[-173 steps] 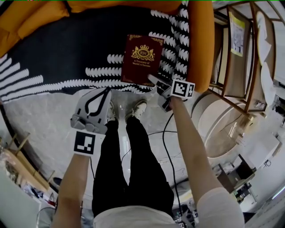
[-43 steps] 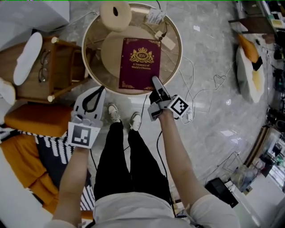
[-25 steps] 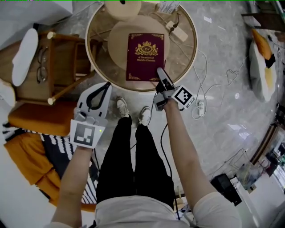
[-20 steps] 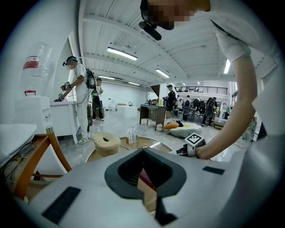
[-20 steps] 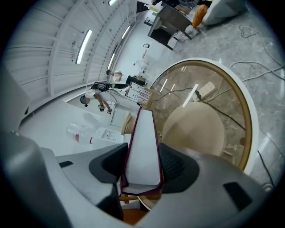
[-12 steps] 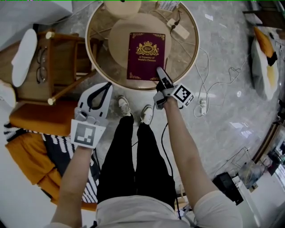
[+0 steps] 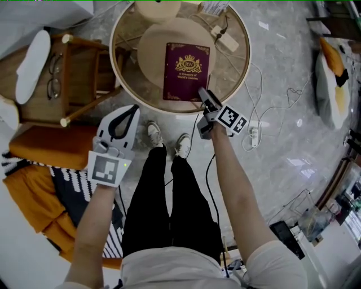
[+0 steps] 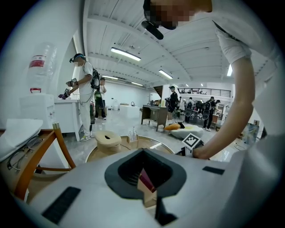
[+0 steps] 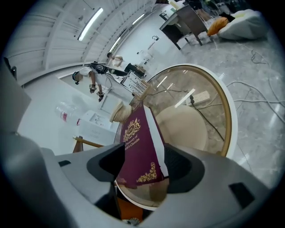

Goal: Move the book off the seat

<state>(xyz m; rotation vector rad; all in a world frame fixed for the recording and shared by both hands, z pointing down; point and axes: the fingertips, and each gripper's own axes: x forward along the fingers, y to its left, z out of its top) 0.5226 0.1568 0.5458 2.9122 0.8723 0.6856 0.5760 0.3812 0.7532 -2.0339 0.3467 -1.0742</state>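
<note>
As right gripper (image 7: 203, 95) opens around it, book (image 7: 186, 70) lies on table (image 7: 125, 56).

The person wears a white short-sleeved top (image 7: 169, 275), black trousers (image 7: 163, 209) and pale trainers (image 7: 153, 134), with a pale grey left gripper (image 7: 125, 113), a darker right gripper (image 7: 204, 95), a black-and-white marker cube (image 7: 106, 169) on each, and a thin black cable (image 7: 210, 169) on the right.

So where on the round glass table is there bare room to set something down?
Bare glass left of the book, out to the table rim, and a narrower strip right of it. The far edge is crowded: beige ring, power strip.
</note>
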